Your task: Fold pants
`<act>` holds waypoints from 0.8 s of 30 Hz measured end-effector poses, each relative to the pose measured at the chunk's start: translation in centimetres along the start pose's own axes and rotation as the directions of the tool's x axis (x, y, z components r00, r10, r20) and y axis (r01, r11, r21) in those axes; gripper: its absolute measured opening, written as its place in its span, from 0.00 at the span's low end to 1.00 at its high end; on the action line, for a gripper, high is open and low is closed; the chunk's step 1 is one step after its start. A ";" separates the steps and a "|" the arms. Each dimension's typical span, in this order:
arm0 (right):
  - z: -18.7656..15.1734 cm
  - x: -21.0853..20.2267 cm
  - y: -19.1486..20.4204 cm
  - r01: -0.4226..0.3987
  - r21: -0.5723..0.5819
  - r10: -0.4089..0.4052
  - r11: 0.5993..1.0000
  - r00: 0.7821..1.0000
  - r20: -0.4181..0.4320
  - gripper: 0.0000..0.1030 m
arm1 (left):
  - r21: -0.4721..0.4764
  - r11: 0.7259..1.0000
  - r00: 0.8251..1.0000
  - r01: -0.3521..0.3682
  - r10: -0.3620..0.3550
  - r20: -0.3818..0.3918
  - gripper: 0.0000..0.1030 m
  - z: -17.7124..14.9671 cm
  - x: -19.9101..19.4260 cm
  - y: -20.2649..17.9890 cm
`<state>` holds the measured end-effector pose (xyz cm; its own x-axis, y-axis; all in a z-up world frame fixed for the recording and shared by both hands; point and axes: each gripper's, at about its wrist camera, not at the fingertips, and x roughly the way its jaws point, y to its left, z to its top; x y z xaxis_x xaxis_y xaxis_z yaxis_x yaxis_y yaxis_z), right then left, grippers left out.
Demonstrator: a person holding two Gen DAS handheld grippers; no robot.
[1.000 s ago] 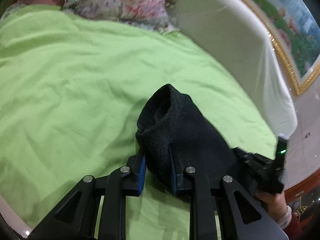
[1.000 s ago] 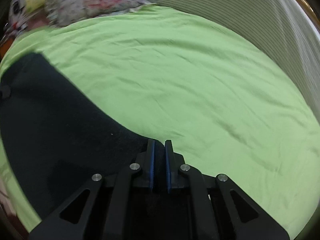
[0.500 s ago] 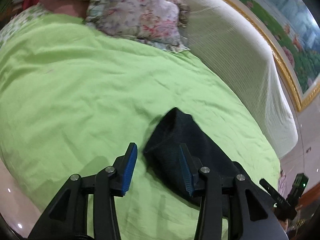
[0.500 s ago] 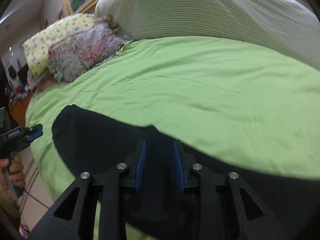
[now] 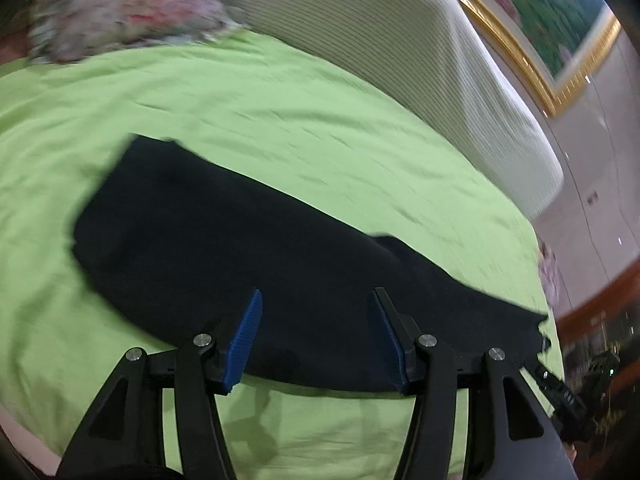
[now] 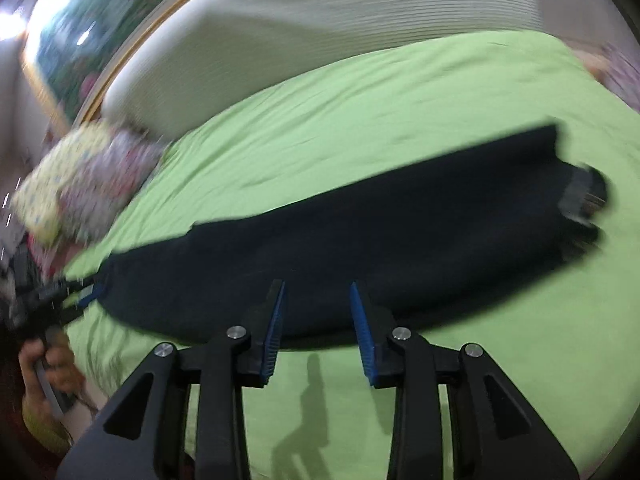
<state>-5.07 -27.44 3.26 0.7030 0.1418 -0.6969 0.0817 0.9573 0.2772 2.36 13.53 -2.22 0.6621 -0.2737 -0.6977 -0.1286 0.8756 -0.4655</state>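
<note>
The dark pants (image 5: 224, 240) lie flat as a long strip on the green bedsheet (image 5: 280, 120). They also show in the right wrist view (image 6: 400, 236). My left gripper (image 5: 316, 300) is open and empty, its blue pads just above the near edge of the pants. My right gripper (image 6: 318, 292) is open and empty, also over the near edge of the pants. The left gripper shows at the left end of the pants in the right wrist view (image 6: 60, 296). The right gripper shows at the far right in the left wrist view (image 5: 568, 400).
A white padded headboard (image 5: 400, 60) runs along the far side of the bed. Floral pillows (image 5: 120, 4) lie at one end and also show in the right wrist view (image 6: 76, 176). A gold-framed picture (image 5: 552, 20) hangs above. The bed's near edge is close below the grippers.
Both grippers have let go of the pants and opened wide. They have drawn back from the cloth, and the pants now lie spread flat on the sheet.
</note>
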 end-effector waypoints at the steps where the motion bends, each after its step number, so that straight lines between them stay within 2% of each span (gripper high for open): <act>1: 0.1 -0.6 -1.4 0.020 0.036 -0.021 0.999 1.000 0.013 0.37 | 0.024 1.000 1.000 0.013 -0.013 -0.021 0.58 -0.3 0.6 -1.2; 4: 0.4 -1.7 -4.5 0.053 0.128 -0.058 0.990 0.998 0.039 0.37 | 0.098 0.994 0.995 0.056 -0.047 -0.093 0.61 -1.3 2.4 -4.7; 8: 0.9 -2.6 -7.1 0.053 0.204 -0.069 0.978 0.995 0.071 0.38 | 0.258 0.957 0.977 0.130 -0.079 -0.199 0.61 -3.6 5.1 -10.7; 11: 1.2 -2.8 -8.2 0.053 0.236 -0.076 0.970 0.993 0.090 0.38 | 0.390 0.902 0.960 0.185 -0.082 -0.267 0.61 -5.4 6.9 -15.5; 13: 1.4 -2.6 -8.9 0.044 0.262 -0.072 0.964 0.993 0.097 0.38 | 0.476 0.852 0.952 0.217 -0.077 -0.297 0.61 -6.7 7.9 -18.6; 14: 1.6 -2.5 -9.3 0.040 0.272 -0.069 0.961 0.993 0.098 0.38 | 0.530 0.816 0.949 0.230 -0.068 -0.307 0.61 -7.5 8.5 -20.5; 18: 2.0 -2.3 -10.5 0.017 0.317 -0.057 0.948 0.991 0.118 0.38 | 0.638 0.729 0.947 0.246 -0.039 -0.320 0.61 -9.0 10.4 -24.6; 21: 2.3 -1.4 -11.1 0.004 0.345 -0.045 0.939 0.993 0.111 0.38 | 0.692 0.676 0.944 0.253 -0.015 -0.330 0.61 -9.9 12.1 -26.4; 24: 2.4 -0.9 -12.0 0.011 0.381 -0.051 0.925 0.994 0.094 0.38 | 0.707 0.660 0.933 0.255 0.024 -0.359 0.59 -9.7 13.9 -26.3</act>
<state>-4.99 -39.59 2.11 0.7611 0.0686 -0.6450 0.3526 0.7909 0.5002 7.74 -17.13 -4.99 0.3498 -0.3773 -0.8575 0.6055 0.7895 -0.1004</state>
